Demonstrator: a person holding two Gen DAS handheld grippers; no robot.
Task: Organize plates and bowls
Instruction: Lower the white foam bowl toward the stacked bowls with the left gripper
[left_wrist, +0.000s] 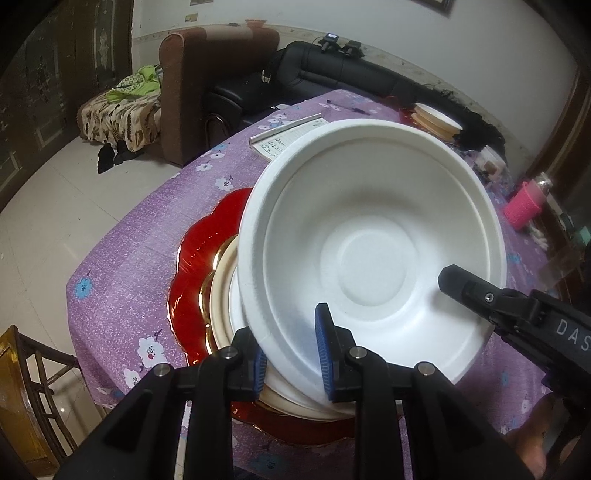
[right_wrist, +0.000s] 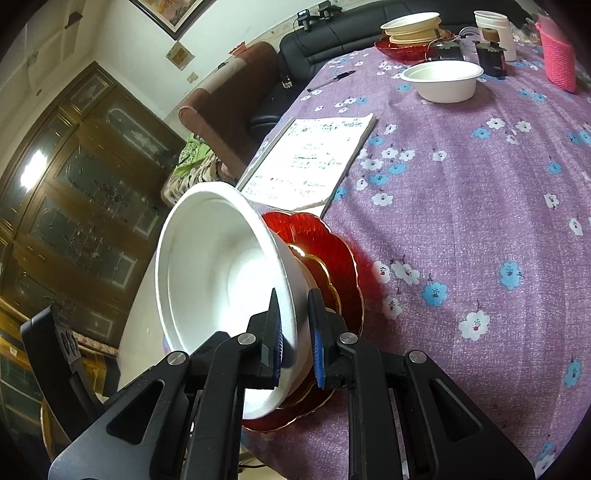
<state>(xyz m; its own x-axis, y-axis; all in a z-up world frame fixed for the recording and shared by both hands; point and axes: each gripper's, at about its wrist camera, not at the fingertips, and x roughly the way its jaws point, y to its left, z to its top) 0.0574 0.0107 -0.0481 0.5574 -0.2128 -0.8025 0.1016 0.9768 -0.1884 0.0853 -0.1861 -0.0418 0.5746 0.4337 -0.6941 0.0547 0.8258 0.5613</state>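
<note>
The red plate (left_wrist: 195, 254) sits close to the near edge of the table (right_wrist: 480, 221), and its scalloped rim almost reaches where the purple flowered cloth drops over the side. Beyond that edge is bare tiled floor (left_wrist: 48, 206), with a wooden chair (left_wrist: 22, 398) standing just off the table corner. Past the red plate, toward the middle of the table, lies a written notepad (right_wrist: 314, 162) whose near corner nearly meets the plate's rim. Farther from the plate the cloth is open, up to a second white bowl (right_wrist: 443, 79) and a stack of cream bowls (right_wrist: 413, 27) on another red dish, all well apart from the plate.

On the red plate lie a gold-rimmed dish and cream plates. Above them a white foam bowl (left_wrist: 369, 243) is held tilted, its opening turned toward the table edge and its base over the stack. It is plain white, with a rolled rim and a round flat bottom.

The left gripper (left_wrist: 291, 354) straddles the bowl's near rim, jaws slightly apart; the blue pads flank the wall with a visible gap on the inner side. The right gripper (right_wrist: 295, 332) has its jaws clamped on the rim at the opposite side.
</note>
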